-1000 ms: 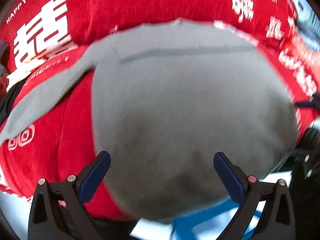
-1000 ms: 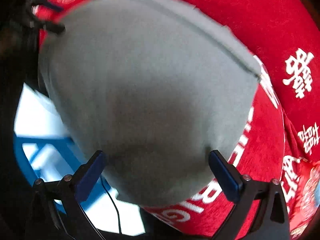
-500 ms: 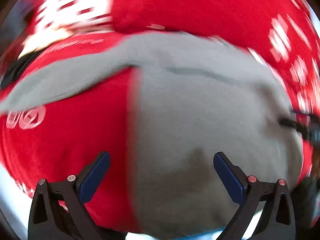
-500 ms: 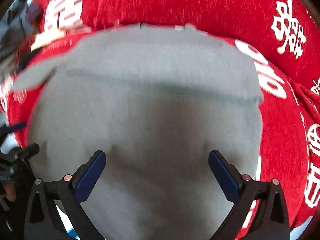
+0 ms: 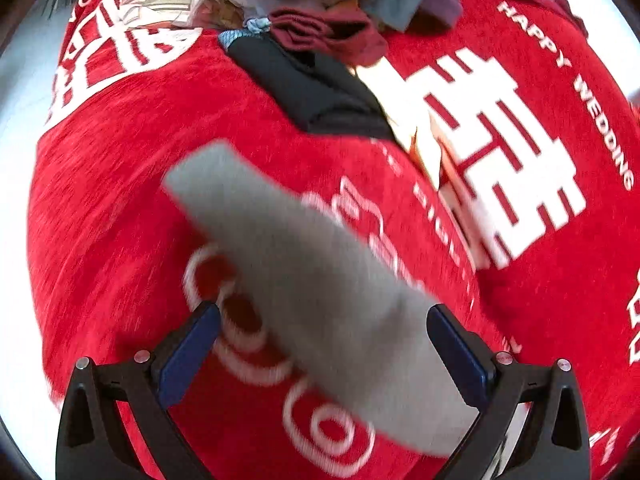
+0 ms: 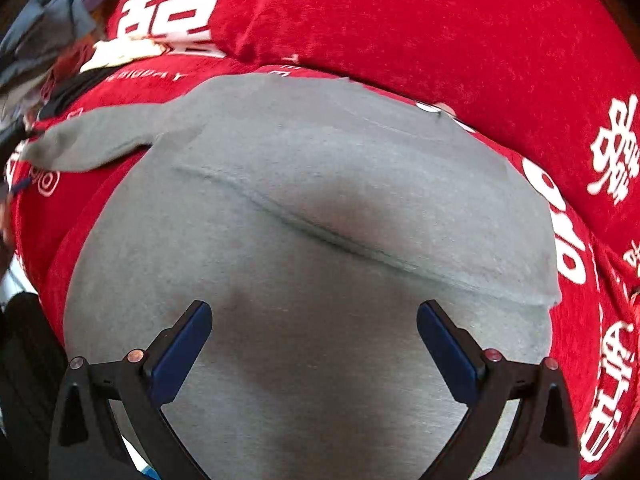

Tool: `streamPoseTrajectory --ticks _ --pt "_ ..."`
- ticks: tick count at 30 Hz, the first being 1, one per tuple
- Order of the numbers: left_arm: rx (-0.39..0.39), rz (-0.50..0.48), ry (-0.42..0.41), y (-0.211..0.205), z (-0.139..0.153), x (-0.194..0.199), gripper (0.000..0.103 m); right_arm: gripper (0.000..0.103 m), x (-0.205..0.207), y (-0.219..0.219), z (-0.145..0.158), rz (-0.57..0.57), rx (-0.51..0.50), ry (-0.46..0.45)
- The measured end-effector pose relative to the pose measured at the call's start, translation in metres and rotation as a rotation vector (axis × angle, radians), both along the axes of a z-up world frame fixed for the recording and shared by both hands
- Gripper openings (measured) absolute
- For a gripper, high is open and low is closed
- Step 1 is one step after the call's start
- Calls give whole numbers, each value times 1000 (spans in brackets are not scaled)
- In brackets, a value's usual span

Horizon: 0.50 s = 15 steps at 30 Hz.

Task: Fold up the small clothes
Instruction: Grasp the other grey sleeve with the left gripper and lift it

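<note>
A grey long-sleeved garment (image 6: 320, 240) lies flat on a red cloth with white lettering (image 6: 440, 32). In the right wrist view its body fills the middle, with a fold line across it and one sleeve (image 6: 100, 140) stretched out to the left. My right gripper (image 6: 314, 332) hovers open over the garment's body, holding nothing. In the left wrist view the grey sleeve (image 5: 304, 272) runs diagonally between the fingers of my left gripper (image 5: 322, 336), which is open and over the sleeve.
A pile of other clothes (image 5: 332, 4) lies at the far end of the red cloth (image 5: 120, 160), with a dark folded piece (image 5: 316, 88) beside it. The pile also shows at the top left of the right wrist view (image 6: 48, 28).
The left gripper has swung left from over the garment's body to over its outstretched sleeve. The right gripper has moved in over the middle of the body. Both stay open.
</note>
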<state>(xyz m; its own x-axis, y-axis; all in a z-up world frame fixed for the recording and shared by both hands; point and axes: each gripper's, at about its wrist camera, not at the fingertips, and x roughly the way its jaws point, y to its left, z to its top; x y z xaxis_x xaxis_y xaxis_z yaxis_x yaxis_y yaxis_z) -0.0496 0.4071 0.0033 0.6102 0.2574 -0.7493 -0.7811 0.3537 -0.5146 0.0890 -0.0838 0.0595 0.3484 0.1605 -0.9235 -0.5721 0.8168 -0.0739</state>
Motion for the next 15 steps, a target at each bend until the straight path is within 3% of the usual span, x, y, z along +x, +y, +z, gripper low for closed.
streamPoseTrajectory --ticks 2,3,4,5,10,15 --pt "1 -1 -35 7 0 5 100 102 -1 4 0 5 -1 4" --pt "2 -8 -64 10 1 3 68 102 -1 5 1 6 -2 3" --pt "-12 -34 -79 11 2 6 28 102 -1 7 2 7 -2 0" --pt "-35 -63 -78 14 -1 10 19 102 1 9 5 7 1 -7" --pt "-10 -77 -89 6 6 -3 18 102 29 23 20 -3 39 -30" --pt "70 -86 -136 -1 31 -13 18 102 93 59 18 -78 62 -37"
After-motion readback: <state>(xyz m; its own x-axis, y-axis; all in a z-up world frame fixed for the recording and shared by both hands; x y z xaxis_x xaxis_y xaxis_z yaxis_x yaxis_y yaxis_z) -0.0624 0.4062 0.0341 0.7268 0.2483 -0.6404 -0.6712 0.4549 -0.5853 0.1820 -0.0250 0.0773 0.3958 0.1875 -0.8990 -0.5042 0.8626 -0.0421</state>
